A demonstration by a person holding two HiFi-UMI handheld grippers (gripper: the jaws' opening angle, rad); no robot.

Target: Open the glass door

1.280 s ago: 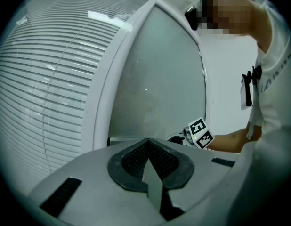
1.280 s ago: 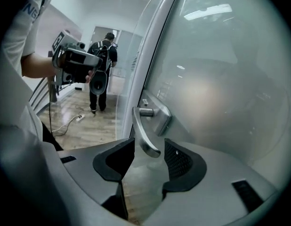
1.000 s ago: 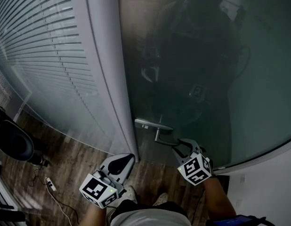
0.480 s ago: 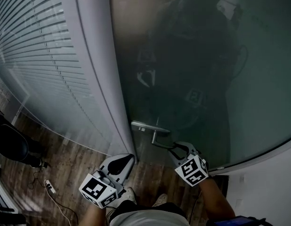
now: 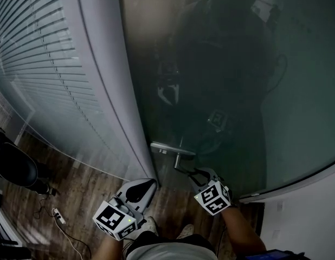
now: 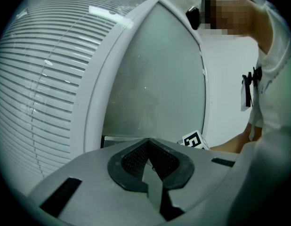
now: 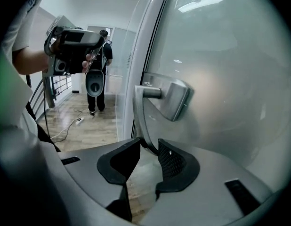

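The glass door (image 5: 227, 69) fills the head view, with its metal handle (image 5: 172, 149) low at the middle. In the right gripper view the handle's lever (image 7: 138, 119) slants down from its mount (image 7: 176, 98) into my right gripper (image 7: 149, 147). Those jaws have just been closing, and both pads touch the lever between them. From above, the right gripper (image 5: 190, 172) sits at the lever's end. My left gripper (image 5: 141, 187) hangs shut and empty by the door frame, a little left of the handle; its pads (image 6: 148, 142) meet at the tips.
A wall of glass with slatted blinds (image 5: 43, 64) runs on the left, ending at a grey frame post (image 5: 110, 91). A black chair (image 5: 13, 167) and a power strip with its cable (image 5: 58, 215) are on the wooden floor. A person (image 7: 102, 55) stands far back.
My right gripper has sunk and drifted slightly left with the lever, which now slants lower. The left gripper has stayed where it was.
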